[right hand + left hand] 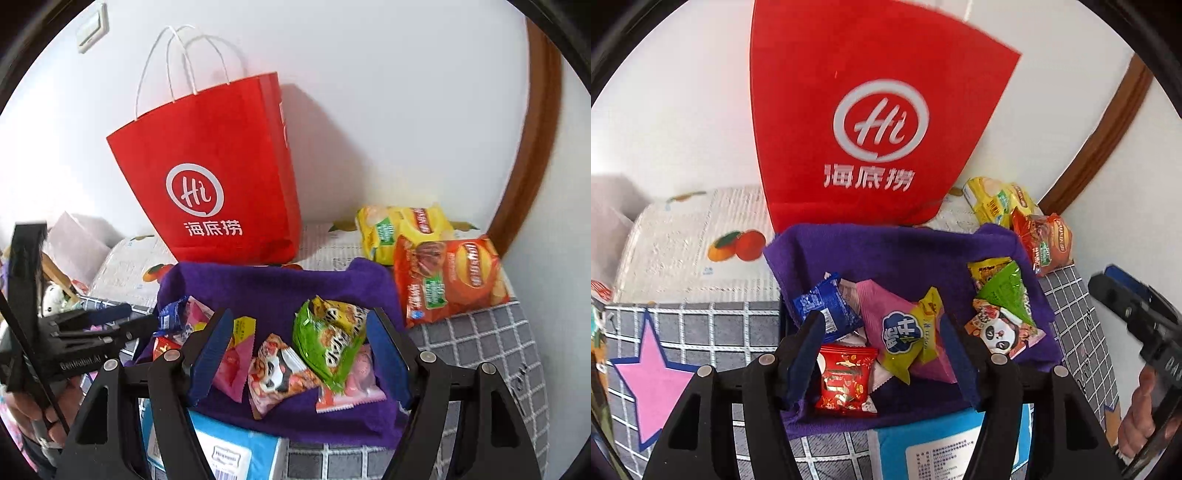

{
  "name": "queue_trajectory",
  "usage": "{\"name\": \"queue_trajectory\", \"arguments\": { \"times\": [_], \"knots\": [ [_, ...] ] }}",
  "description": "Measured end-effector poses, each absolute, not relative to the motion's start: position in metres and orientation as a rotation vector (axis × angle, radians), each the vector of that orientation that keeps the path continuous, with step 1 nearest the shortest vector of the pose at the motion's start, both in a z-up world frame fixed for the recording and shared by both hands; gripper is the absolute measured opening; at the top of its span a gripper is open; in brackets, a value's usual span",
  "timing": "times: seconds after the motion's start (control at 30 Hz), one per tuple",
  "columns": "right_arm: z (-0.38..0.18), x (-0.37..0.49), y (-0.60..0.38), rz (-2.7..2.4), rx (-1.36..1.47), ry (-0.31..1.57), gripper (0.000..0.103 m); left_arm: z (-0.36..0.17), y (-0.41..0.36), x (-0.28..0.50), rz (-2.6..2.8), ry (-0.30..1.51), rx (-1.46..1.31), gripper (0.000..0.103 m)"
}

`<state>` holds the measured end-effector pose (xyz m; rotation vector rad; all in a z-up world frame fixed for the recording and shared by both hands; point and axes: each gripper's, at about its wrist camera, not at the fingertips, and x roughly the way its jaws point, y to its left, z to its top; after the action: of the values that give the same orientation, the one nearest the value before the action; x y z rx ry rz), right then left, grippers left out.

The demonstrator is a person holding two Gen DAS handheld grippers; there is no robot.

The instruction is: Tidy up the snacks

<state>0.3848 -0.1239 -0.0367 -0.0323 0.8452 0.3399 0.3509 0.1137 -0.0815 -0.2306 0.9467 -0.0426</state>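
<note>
Hovering left gripper (879, 347): jaws wide, over small snack packets (905, 332)
Right gripper (299, 354): jaws wide, empty
Purple towel (280, 284): near red paper bag (218, 177)

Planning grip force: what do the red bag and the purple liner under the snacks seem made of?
Red bag: probably matte paper, given its crisp side fold and thin white twisted handles. Purple cloth: looks like soft, fuzzy towel fabric, draping in rounded folds without shine.
</note>
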Motion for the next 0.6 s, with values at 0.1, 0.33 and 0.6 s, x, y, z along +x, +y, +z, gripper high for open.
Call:
{"name": "queue_trajectory", "arguments": {
  "times": [0.1,0.33,0.6],
  "knots": [
    [-0.032,0.367,-0.127,0.339,-0.031,0.855,0.074,-0.066,0.107,0.338,-0.035,0.918,-0.192,0.077],
    [-0.025,0.314,-0.145,0.245,-0.045,0.867,0.079,-0.043,0.095,0.292,-0.040,0.912,-0.170,0.080],
    [-0.008,0.232,-0.167,0.163,-0.039,0.826,0.097,-0.025,0.070,0.194,-0.065,0.824,-0.136,0.093]
  ]
}}
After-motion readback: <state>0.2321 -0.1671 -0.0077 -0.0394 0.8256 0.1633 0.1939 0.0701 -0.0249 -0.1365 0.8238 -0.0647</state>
